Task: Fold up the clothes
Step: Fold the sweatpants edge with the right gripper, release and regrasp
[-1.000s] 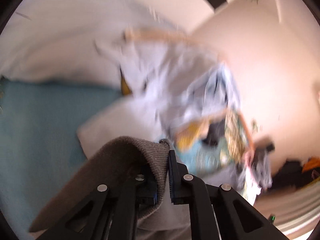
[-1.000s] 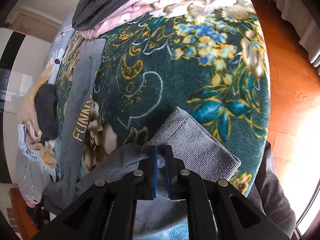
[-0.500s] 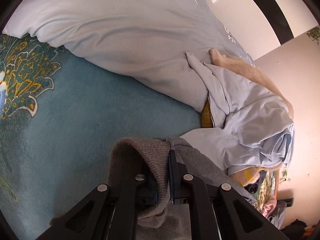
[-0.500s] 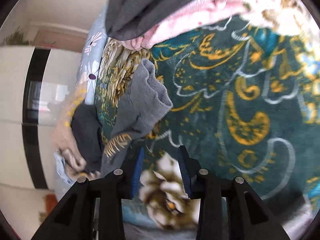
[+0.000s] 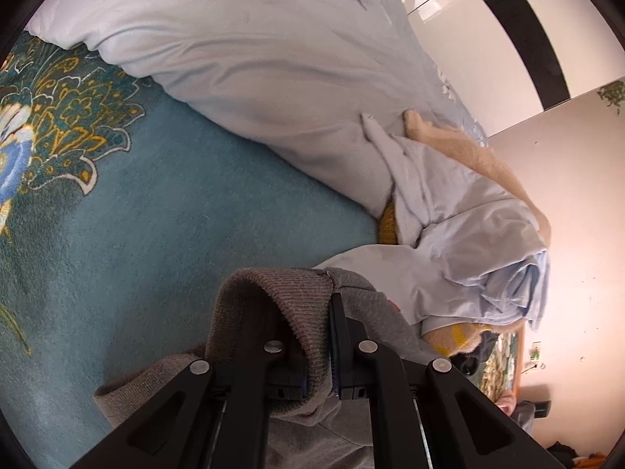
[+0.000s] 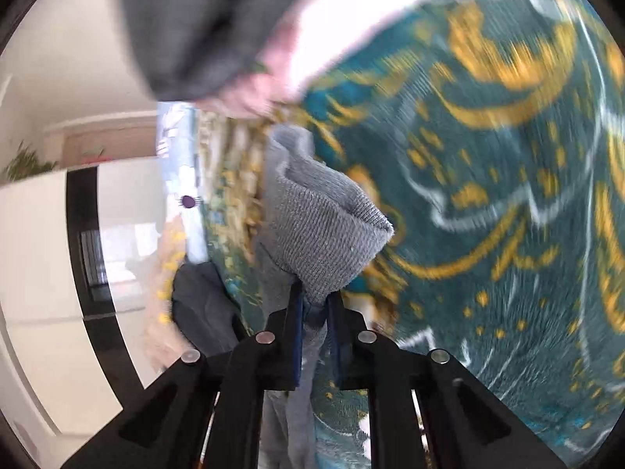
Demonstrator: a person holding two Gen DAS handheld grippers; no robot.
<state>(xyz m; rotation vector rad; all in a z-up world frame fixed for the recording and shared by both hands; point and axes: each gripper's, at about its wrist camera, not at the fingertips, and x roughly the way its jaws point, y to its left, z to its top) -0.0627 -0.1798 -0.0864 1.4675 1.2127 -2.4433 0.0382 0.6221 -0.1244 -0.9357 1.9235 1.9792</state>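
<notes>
A grey sweatshirt lies on a teal patterned blanket. My left gripper is shut on the sweatshirt's ribbed grey hem, which drapes over the left finger. My right gripper is shut on another ribbed cuff of the same sweatshirt; the cuff bulges out in front of the fingertips over the blanket. The right wrist view is blurred.
A pale blue duvet and a crumpled pale blue garment lie beyond the left gripper, with yellow and peach cloth beside them. A dark grey garment on pink cloth lies at the top of the right wrist view. White cabinets stand at the left.
My right gripper let go of the grey hem, opened, moved across the blanket and has now shut on the ribbed cuff. My left gripper kept its hold and swung toward the duvet.
</notes>
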